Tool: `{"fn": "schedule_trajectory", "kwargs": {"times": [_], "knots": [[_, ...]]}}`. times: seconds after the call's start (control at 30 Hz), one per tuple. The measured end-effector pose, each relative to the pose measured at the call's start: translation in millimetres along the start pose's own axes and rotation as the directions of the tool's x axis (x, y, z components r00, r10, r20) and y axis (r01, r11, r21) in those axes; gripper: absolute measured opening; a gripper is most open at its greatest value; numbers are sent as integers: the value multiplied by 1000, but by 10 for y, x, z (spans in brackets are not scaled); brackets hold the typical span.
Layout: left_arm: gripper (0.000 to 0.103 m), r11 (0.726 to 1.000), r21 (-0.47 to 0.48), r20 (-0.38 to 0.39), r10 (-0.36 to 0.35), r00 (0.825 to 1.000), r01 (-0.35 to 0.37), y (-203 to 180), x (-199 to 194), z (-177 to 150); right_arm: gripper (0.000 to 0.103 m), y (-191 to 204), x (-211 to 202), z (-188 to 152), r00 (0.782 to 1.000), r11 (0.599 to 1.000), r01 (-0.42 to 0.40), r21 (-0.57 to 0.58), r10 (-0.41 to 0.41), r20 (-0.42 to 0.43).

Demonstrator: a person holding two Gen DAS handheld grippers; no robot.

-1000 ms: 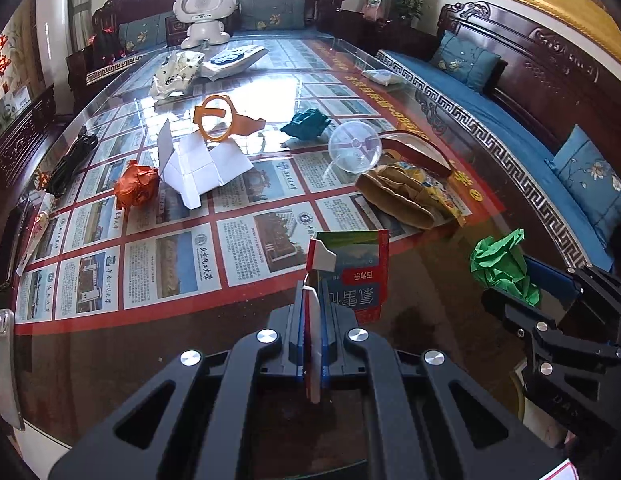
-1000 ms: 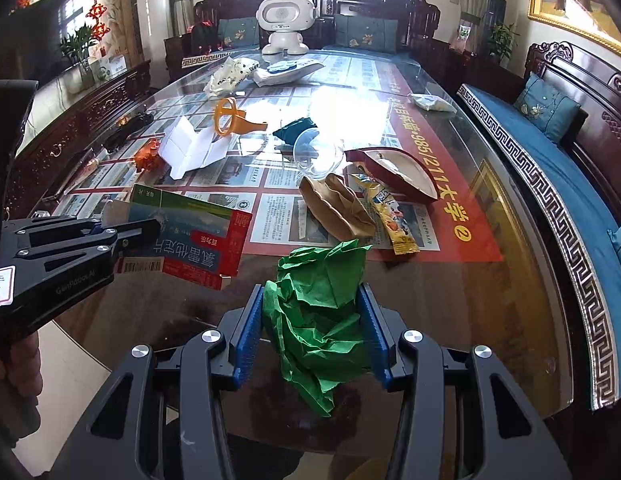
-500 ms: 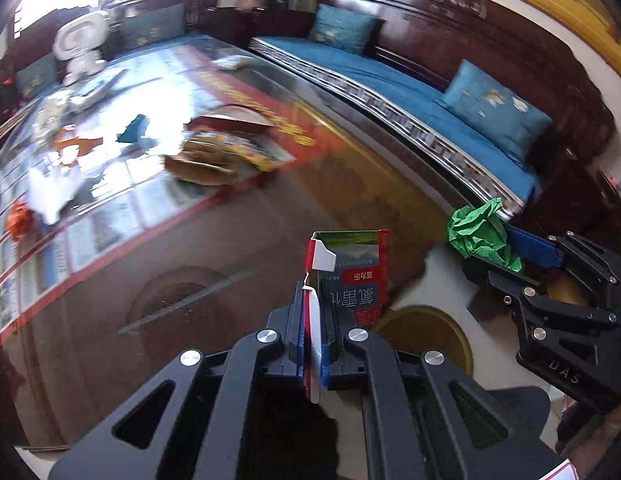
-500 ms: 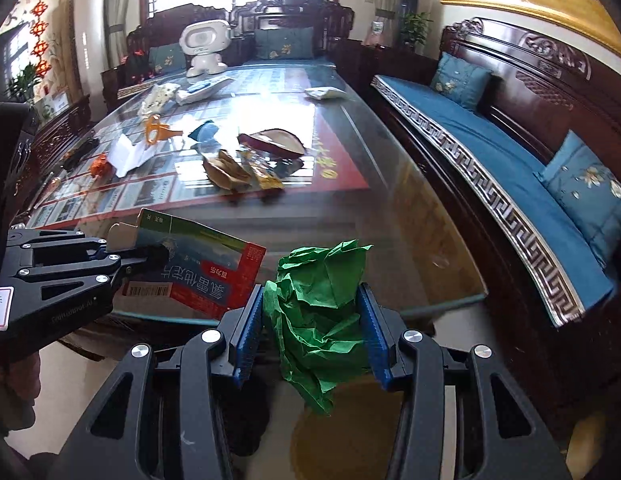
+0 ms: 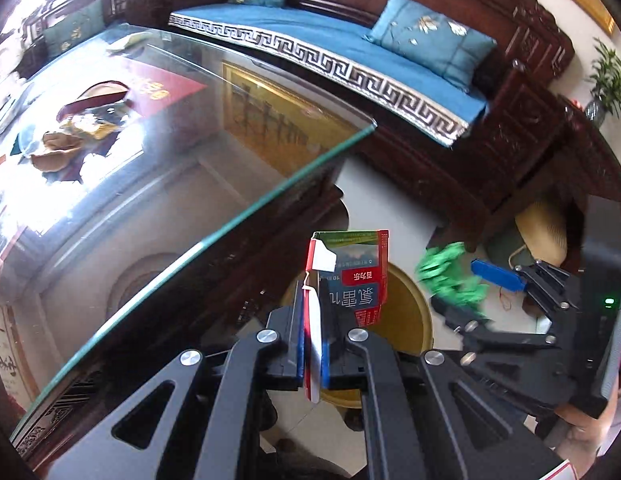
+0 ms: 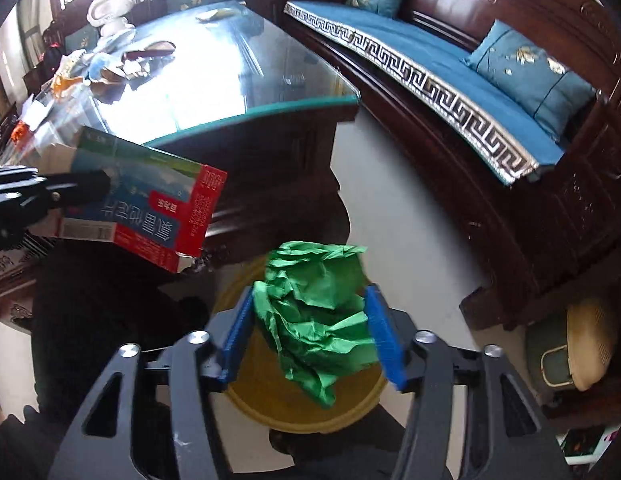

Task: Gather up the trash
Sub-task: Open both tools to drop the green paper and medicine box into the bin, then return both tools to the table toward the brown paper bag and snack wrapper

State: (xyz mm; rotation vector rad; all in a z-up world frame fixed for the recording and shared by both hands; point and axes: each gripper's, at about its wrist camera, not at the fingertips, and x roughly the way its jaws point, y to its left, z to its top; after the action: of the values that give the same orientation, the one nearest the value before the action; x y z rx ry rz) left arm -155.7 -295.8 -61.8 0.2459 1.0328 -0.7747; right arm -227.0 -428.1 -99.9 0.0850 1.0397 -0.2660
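My left gripper [image 5: 313,344] is shut on a flattened red, blue and green carton [image 5: 352,280], held off the table above a round yellow bin [image 5: 406,320] on the floor. The carton also shows in the right wrist view [image 6: 142,204]. My right gripper [image 6: 310,336] has its jaws spread wider than before, and a crumpled green paper ball [image 6: 318,312] sits between the blue pads [image 6: 238,336], over the yellow bin [image 6: 270,396]. The ball looks blurred in the left wrist view [image 5: 446,276]. More trash [image 5: 74,128] lies on the glass table.
The glass-topped wooden table [image 5: 270,152] ends at a corner above the bin. A blue-cushioned wooden bench [image 6: 450,76] runs along the right. A beige fan [image 6: 586,340] stands on the floor at right. Pale floor lies between table and bench.
Both grippers swung away from the table and down over the yellow bin. The right gripper's jaws have widened around the green paper ball. The left still clamps the carton.
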Motion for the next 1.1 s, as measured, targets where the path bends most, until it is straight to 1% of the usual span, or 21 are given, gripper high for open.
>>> {"fn": "schedule_trajectory", "kwargs": {"times": [0.03,0.17,0.47,0.6,0.73,0.8,0.87,0.9,0.93,1.0,1.1], "knots": [[6,1000,9,-7,1,1000,-1,-51,28,-11,80,-9,14,-11,1000,1000,3,4,-3,4],[6,999,36,-31,3,1000,-1,-193,123,-22,80,-138,6,-35,1000,1000,4,30,-4,22],[6,995,99,-96,-23,995,33,-462,406,18,80,-539,-131,-94,997,992,34,124,-42,62],[6,990,122,-142,-49,989,67,-637,575,6,80,-699,-175,-104,995,989,55,138,-66,72],[6,985,144,-187,-66,980,93,-793,735,-14,80,-828,-189,-124,995,986,56,157,-69,79],[10,984,152,-196,-63,979,94,-844,780,-18,80,-884,-194,-132,994,985,59,163,-73,82],[17,983,158,-192,-58,980,89,-895,805,-17,80,-920,-191,-138,994,984,56,168,-71,83],[27,983,164,-190,-56,980,88,-917,816,-14,80,-935,-192,-137,994,983,57,172,-72,84],[33,982,169,-184,-53,982,84,-932,816,-10,80,-952,-187,-135,994,983,58,176,-73,84],[33,980,179,-175,-51,983,83,-969,822,-5,80,-979,-186,-135,994,982,54,180,-71,86],[33,978,179,-177,-71,982,104,-996,823,19,80,-977,-185,-124,994,981,52,185,-70,90]]}}
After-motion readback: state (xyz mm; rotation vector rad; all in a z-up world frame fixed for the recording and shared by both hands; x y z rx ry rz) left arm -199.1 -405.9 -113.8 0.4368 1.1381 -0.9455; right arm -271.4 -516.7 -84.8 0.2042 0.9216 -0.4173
